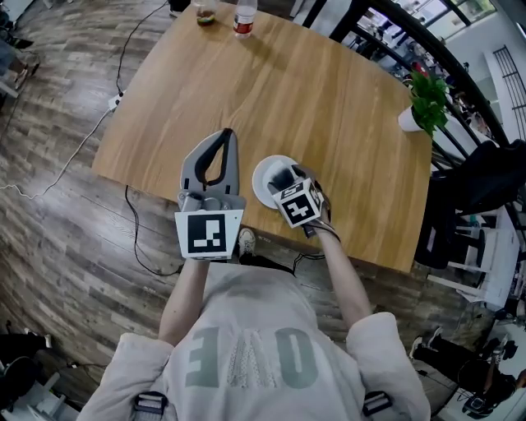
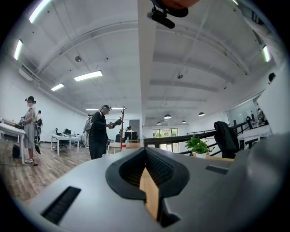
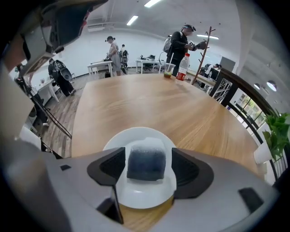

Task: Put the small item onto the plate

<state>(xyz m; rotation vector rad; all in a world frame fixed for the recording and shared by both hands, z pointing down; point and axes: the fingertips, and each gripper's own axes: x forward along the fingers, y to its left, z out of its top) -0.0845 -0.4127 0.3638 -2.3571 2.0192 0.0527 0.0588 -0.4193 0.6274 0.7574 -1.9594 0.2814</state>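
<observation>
we see the right gripper (image 3: 147,166) low over the white plate (image 3: 136,136), which lies on the wooden table (image 1: 329,90) near the edge closest to the person. its jaws stand apart, released. between them sits the small item (image 3: 146,161), a dark spongy block with a paler layer at its far side. the block rests on the plate, about in the middle. a thin strip of white shows between the block and each black pad, so the pads do not press it. in the head view the gripper body and its marker cube (image 1: 297,205) cover much of the plate, and mostly the left part of the rim shows.

the left gripper (image 1: 226,136) is held just beside the plate, at its left, over the near edge of the table, with the jaws pointing away from the person. these jaws are clenched together and carry nothing. in the left gripper view only a narrow slit of wood colour is seen between them.

at the far edge of the table a bottle (image 1: 244,18) with a red label and a cup (image 1: 205,12) stand close to each other. a potted plant (image 1: 423,103) in a white pot stands near the right corner. in the gripper views people (image 3: 179,45) stand in the room behind the table, one of them next to a coat stand (image 3: 206,43).
</observation>
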